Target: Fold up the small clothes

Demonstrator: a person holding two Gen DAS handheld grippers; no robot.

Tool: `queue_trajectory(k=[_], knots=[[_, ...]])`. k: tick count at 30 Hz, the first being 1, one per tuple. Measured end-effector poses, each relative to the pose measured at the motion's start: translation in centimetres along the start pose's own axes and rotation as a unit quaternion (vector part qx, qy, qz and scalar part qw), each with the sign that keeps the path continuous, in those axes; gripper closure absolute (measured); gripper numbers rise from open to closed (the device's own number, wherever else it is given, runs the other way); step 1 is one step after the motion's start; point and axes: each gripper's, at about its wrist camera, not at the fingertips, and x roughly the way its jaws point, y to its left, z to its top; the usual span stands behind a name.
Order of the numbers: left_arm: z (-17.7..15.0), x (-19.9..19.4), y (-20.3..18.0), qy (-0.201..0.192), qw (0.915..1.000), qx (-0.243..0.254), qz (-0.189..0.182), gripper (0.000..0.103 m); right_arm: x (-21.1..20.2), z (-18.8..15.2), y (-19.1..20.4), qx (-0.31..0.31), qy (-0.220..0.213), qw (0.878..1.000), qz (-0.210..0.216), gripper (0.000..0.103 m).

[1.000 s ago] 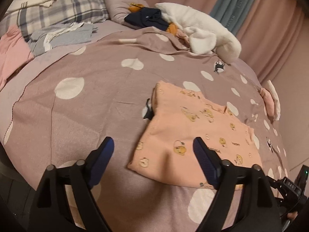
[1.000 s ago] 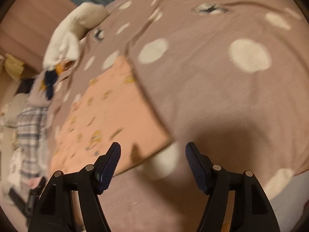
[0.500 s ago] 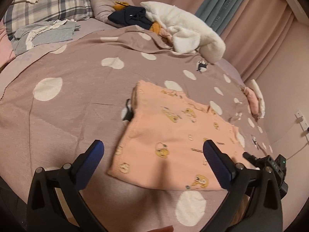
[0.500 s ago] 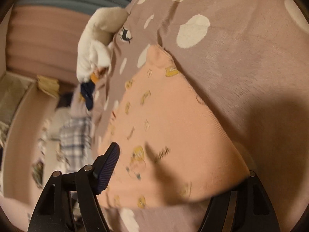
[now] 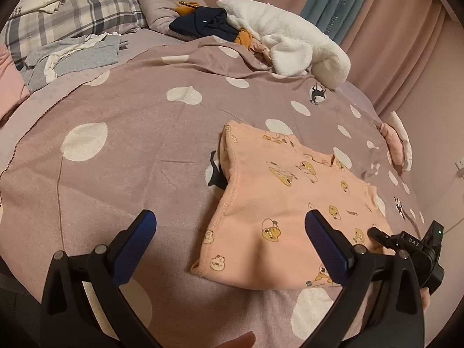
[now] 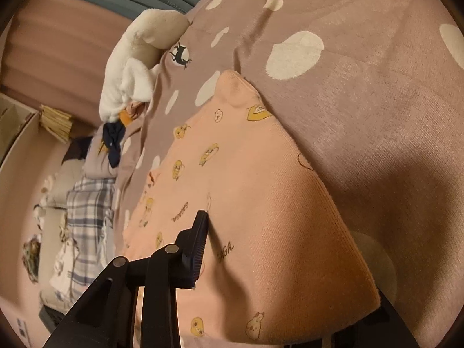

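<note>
While both grippers sit low over the bed, this is the layout:

left gripper [image 5: 229, 227]: fingers spread wide with nothing between them, hovering just above the near edge of the pink garment; one blue pad [image 5: 326, 242] is over the fabric, the other over bare blanket

right gripper [image 6: 290, 275]: at the garment's near right corner. One finger [image 6: 197, 243] lies on top of the fabric, the other is hidden under the corner, so the cloth sits between them, but can't tell if they're actually clamped on it

pink garment [image 5: 293, 191]: little peach-pink piece with a yellow cartoon print, lying flat and already doubled over, on the right half of the blanket

blanket [image 5: 139, 150]: mauve with white blobs and small black deer, covering the bed

far end: white fluffy throw [image 5: 287, 37], navy clothing [image 5: 203, 23] beside it, plaid pillow [image 5: 78, 8], grey clothes [image 5: 78, 55] in a pile

behind: pink curtains [image 5: 397, 32]
</note>
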Motion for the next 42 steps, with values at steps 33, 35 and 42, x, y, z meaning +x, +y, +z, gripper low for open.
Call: queue_trajectory(k=[33, 35, 42], knots=[[0.9, -1.5, 3.8, -0.014, 0.9991, -0.030, 0.028, 0.000, 0.3, -1.4, 9.3, -0.192, -0.062, 0.979, 0.032, 0.080], [0.9, -1.3, 4.0, -0.009, 0.9989, -0.038, 0.024, 0.000, 0.8, -1.8, 9.6, -0.196, -0.058, 0.978, 0.025, 0.080], [0.8, -0.9, 3.7, 0.008, 0.9994, -0.025, 0.023, 0.000, 1.9, -2.0, 9.3, -0.194, -0.048, 0.980, 0.001, 0.083]])
